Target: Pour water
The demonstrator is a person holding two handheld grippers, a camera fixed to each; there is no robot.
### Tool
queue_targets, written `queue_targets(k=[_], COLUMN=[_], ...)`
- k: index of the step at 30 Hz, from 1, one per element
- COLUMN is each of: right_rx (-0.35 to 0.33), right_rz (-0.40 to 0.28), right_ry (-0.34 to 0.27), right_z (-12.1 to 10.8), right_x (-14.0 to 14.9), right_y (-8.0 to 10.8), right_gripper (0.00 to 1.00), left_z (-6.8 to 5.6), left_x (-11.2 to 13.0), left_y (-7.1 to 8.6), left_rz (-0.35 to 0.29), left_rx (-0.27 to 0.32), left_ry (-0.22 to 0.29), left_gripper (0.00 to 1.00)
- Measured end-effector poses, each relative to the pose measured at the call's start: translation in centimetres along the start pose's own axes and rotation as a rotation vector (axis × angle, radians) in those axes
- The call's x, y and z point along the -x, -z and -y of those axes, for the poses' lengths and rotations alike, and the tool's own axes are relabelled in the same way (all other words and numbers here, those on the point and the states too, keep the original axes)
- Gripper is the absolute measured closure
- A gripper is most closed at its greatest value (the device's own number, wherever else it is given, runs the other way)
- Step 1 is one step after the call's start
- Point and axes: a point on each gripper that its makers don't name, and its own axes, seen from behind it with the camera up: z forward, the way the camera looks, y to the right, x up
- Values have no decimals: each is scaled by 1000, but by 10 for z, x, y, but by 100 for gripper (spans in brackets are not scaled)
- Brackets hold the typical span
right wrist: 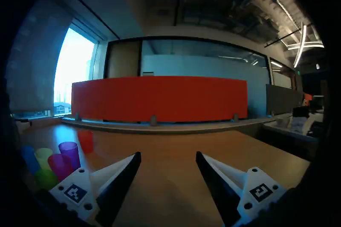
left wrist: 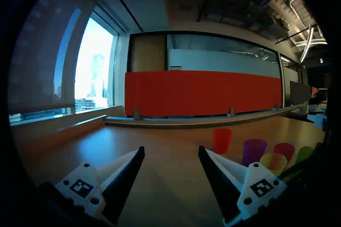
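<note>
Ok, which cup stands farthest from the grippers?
The red cup: it stands alone, farther back on the table. The purple cup, pink cup and the rest sit closer, bunched together.

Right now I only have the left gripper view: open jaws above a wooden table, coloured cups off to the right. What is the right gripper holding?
Observer: Nothing. The right gripper has its jaws open, with bare table between them.
Operator: Where do the cups sit from its side?
Observer: To its left, at the lower left of the right gripper view, with the red cup farthest back.
Operator: Any blue cup among them?
Observer: Yes, a blue cup stands at the cluster's left edge in the right gripper view.
</note>
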Motion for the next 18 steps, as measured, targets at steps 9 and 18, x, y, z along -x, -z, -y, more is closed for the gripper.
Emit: queue_targets(k=[9,18], right_rx=[0,0], right_rz=[0,0], right_ry=[0,1], right_z=[0,0], right_x=[0,0], right_y=[0,0], right_gripper=[0,0], left_z=[0,1], left_x=[-1,-2], left_y=[0,-1], left_rz=[0,0], left_rx=[0,0], left_ry=[0,0], left_gripper=[6,7])
